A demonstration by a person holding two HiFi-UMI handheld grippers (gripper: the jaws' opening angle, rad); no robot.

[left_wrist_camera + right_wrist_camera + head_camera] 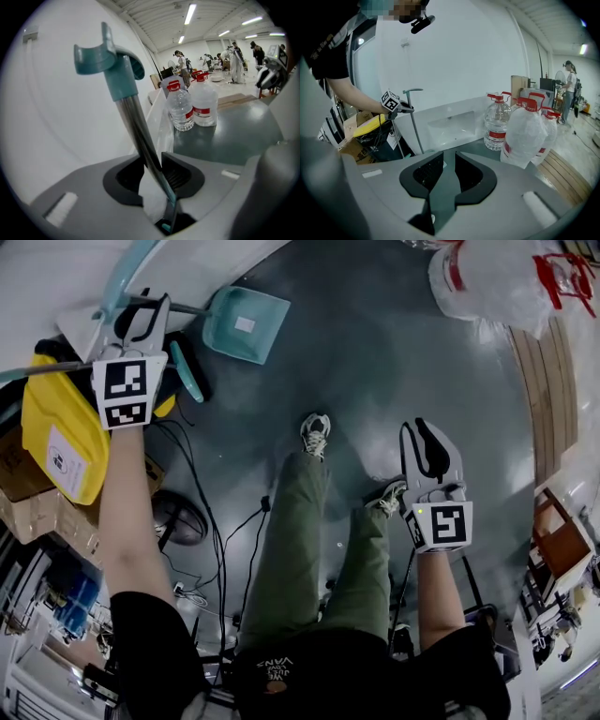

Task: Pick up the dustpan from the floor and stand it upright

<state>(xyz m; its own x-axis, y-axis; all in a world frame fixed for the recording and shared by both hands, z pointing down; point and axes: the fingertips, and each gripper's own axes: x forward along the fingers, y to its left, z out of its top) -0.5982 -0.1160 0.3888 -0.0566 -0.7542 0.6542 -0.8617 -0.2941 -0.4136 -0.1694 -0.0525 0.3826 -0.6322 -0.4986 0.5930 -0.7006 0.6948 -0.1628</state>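
Here we are: the teal dustpan [246, 324] is standing on the dark floor [375, 362], pan down, tucked close to the white wall [56, 117]. Its metal pole [133, 117] rises from the pan, and in the right gripper view that pole looks close to upright, with the left gripper [142, 324] up at its top end. Look along that gripper's jaws: they sit a little apart with the pole running between them. The pole leans against the right-hand pad, and a sliver of white wall shows on the other side, so it's a loose cradle rather than a hard pinch. The teal clip [105, 58] at the top of the pole sticks out above.

Over on the other side, the right gripper [449, 157] hangs low near the person's shoe [316, 432], jaws partly spread, only bare floor in the gap.

A yellow bin [56, 427] sits just beside the left gripper, and big water bottles [192, 105] stand on the floor along the wall, well apart from the pan.
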